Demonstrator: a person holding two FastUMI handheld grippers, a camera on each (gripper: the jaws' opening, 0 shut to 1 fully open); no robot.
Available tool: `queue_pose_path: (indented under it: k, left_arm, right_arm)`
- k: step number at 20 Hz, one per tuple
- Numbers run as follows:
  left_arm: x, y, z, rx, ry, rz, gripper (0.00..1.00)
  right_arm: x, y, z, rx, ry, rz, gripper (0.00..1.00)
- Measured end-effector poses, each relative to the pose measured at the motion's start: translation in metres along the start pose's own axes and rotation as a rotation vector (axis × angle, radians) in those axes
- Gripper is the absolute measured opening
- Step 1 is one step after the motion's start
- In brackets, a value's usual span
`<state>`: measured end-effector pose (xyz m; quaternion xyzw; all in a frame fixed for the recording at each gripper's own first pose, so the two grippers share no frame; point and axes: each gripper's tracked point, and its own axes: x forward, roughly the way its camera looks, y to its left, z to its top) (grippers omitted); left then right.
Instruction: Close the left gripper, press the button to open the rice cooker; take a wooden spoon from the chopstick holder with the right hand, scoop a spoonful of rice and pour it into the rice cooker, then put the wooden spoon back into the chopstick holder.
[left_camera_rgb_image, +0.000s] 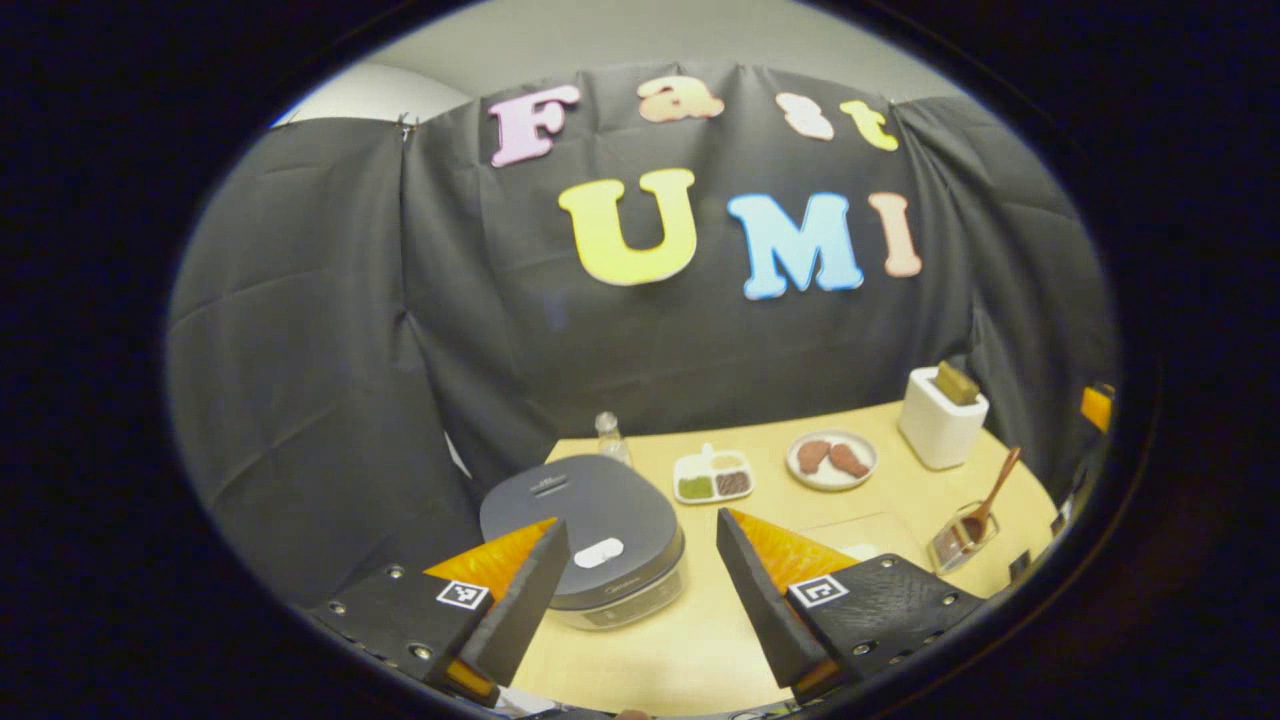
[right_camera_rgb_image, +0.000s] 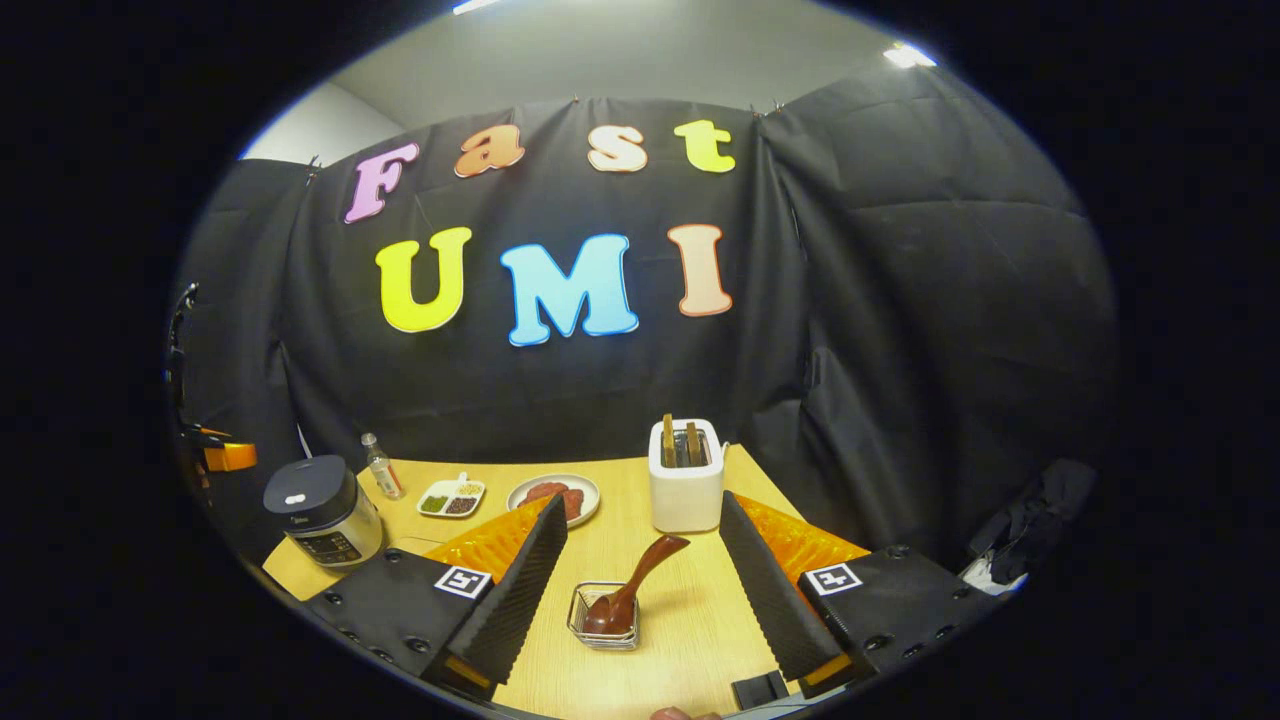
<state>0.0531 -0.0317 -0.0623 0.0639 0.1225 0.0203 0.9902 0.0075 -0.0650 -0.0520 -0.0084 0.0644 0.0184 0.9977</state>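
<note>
The grey rice cooker (left_camera_rgb_image: 580, 520) stands with its lid down on the wooden table (left_camera_rgb_image: 690, 640). A white button (left_camera_rgb_image: 598, 552) sits on the lid. My left gripper (left_camera_rgb_image: 640, 520) hovers open just in front of it, the left finger overlapping the lid's near edge. The wooden spoon (right_camera_rgb_image: 635, 585) leans in a small wire holder (right_camera_rgb_image: 605, 615). My right gripper (right_camera_rgb_image: 642, 500) is open, its fingers either side of the spoon and apart from it. In the left gripper view the spoon (left_camera_rgb_image: 995, 495) and holder (left_camera_rgb_image: 955, 540) are far right. The cooker (right_camera_rgb_image: 322, 508) is at the table's left.
A white toaster (right_camera_rgb_image: 685, 475) stands behind the holder. A plate of brown food (right_camera_rgb_image: 553, 495), a divided seasoning dish (right_camera_rgb_image: 452, 497) and a small bottle (right_camera_rgb_image: 380, 465) line the back of the table. Black cloth walls close in the back and sides.
</note>
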Motion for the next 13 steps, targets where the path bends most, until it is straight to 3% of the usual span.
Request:
queue_pose_path:
  k: [3,6,13]
  left_arm:
    - [-0.053,-0.004,0.037,-0.057,-0.111,-0.014,0.93]
    - [-0.094,-0.001,0.05,-0.037,-0.201,0.002,0.92]
    - [-0.11,-0.045,0.014,-0.049,-0.187,-0.117,0.92]
  right_arm:
    - [-0.026,0.004,0.015,0.002,-0.054,0.0,0.98]
    - [-0.05,0.004,0.017,0.007,-0.085,-0.009,0.98]
    - [-0.081,-0.003,0.004,0.023,-0.091,-0.058,0.98]
